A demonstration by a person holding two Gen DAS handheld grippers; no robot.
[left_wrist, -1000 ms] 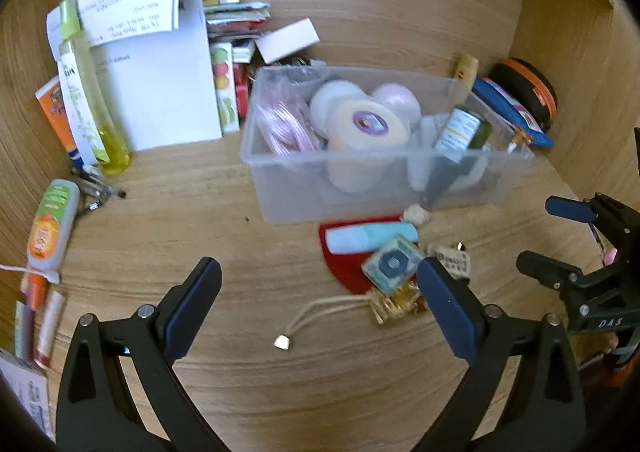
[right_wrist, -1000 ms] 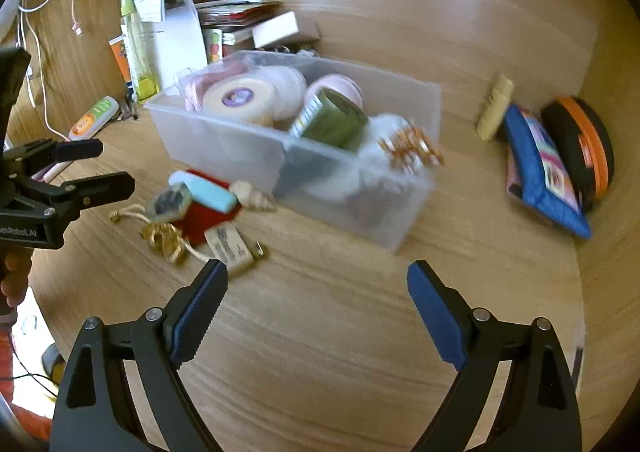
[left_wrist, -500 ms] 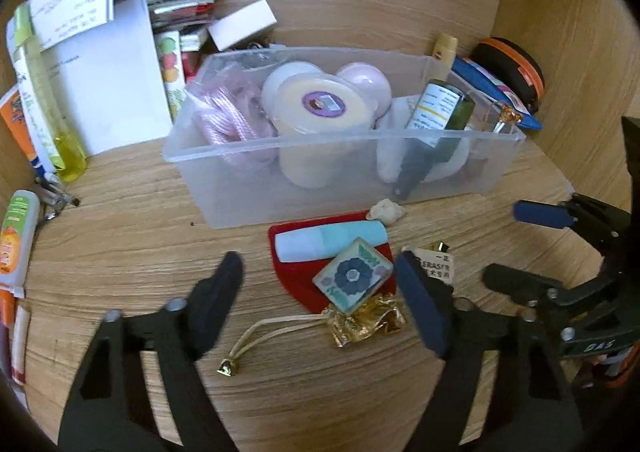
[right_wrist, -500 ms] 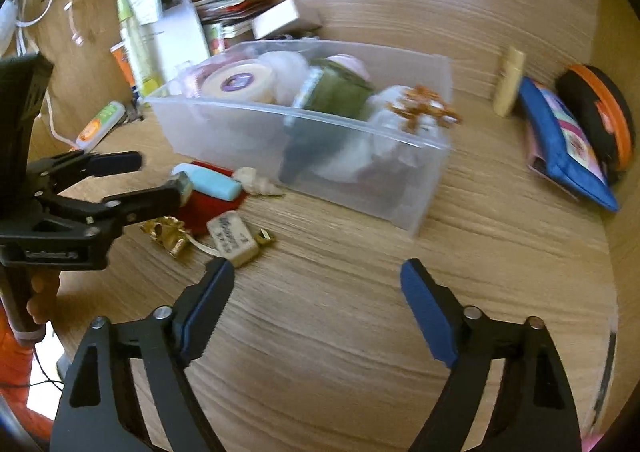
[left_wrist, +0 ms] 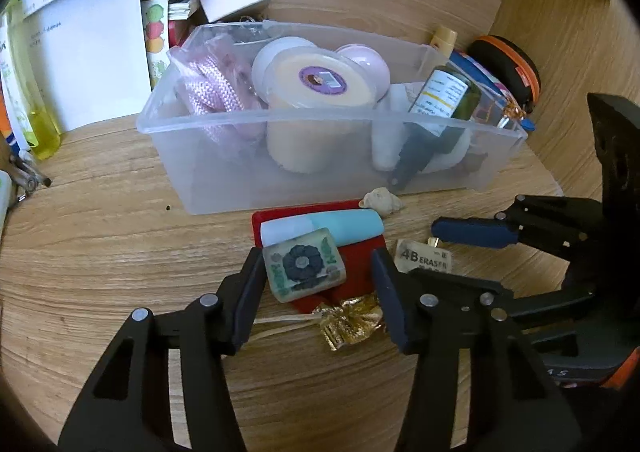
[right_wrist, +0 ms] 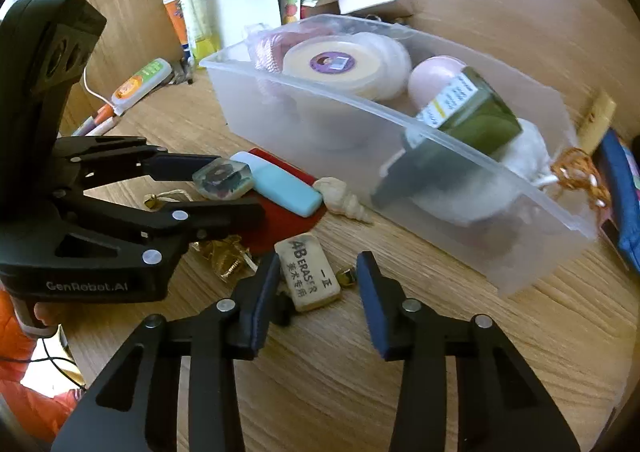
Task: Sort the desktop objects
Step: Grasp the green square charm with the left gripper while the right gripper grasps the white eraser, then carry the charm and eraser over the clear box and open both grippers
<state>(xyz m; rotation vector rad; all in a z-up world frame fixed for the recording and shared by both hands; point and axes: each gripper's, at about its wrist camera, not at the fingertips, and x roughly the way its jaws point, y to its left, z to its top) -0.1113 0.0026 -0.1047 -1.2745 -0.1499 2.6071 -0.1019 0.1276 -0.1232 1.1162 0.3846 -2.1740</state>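
We read "4B ERASER" on the eraser (right_wrist: 310,277), with Chinese characters beneath that we cannot make out. We read "GenRobot.AI" on the left gripper (right_wrist: 216,188) body. Print on the green bottle (left_wrist: 444,97) label is too small.

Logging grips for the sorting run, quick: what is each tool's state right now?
Left tool: open, jaws just closing around the flower block, not yet gripped.
Right tool: open, jaws just closing around the eraser.
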